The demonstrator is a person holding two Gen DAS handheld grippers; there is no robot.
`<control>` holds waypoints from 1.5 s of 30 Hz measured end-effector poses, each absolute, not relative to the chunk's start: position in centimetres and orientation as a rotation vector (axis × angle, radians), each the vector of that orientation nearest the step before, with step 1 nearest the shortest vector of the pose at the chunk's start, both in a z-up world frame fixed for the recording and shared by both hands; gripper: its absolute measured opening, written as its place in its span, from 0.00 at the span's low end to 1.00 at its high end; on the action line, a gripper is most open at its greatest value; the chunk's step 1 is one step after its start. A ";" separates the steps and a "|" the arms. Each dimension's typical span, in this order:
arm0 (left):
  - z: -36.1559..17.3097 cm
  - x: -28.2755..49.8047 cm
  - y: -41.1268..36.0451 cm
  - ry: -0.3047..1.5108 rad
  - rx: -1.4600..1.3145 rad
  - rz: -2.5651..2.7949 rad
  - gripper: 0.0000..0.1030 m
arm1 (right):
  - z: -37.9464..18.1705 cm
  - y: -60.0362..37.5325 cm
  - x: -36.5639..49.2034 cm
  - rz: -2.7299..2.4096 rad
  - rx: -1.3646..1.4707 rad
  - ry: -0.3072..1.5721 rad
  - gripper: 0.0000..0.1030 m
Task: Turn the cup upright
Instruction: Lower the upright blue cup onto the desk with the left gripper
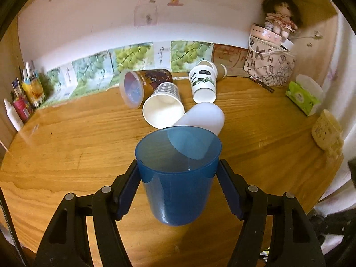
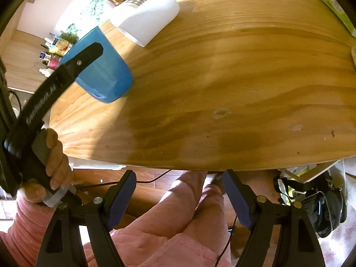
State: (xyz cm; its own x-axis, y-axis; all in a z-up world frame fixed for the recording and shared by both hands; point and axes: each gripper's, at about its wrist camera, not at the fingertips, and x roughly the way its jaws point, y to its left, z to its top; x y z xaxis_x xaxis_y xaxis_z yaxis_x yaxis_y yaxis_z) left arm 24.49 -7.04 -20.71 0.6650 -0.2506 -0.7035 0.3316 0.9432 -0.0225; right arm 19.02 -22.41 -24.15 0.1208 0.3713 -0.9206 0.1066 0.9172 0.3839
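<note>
My left gripper (image 1: pixel 178 173) is shut on a translucent blue plastic cup (image 1: pixel 178 175), its fingers pressing both sides just below the rim. The cup's mouth faces up and away from me, tilted, above the wooden table (image 1: pixel 66 155). In the right wrist view the blue cup (image 2: pixel 104 73) is held tilted in the left gripper, its base near the table. My right gripper (image 2: pixel 179 191) is open and empty, off the table's near edge above the person's lap.
Several cups lie on their sides behind the blue one: a white plastic cup (image 1: pixel 205 115), a checked paper cup (image 1: pixel 163 109), a brown cup with a clear lid (image 1: pixel 142 86) and a panda cup (image 1: pixel 203 84). A lettered bag (image 1: pixel 269 64), a tissue pack (image 1: pixel 303 98) and bottles (image 1: pixel 20 104) line the edges.
</note>
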 end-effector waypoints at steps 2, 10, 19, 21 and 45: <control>-20.7 23.9 -7.1 0.766 0.129 -0.330 0.70 | -24.2 -22.4 19.0 0.200 0.400 1.449 0.78; -20.7 22.8 -7.1 0.786 0.137 -0.325 0.70 | -24.4 -22.7 18.5 0.200 0.391 1.460 0.78; -20.6 21.6 -6.9 0.808 0.155 -0.317 0.70 | -24.6 -22.4 18.0 0.207 0.389 1.462 0.78; -20.5 21.5 -6.8 0.810 0.167 -0.316 0.71 | -24.6 -22.2 18.0 0.208 0.387 1.463 0.78; -13.9 15.9 2.5 1.029 0.059 -0.189 0.79 | -15.4 -16.8 12.0 0.106 0.306 1.198 0.80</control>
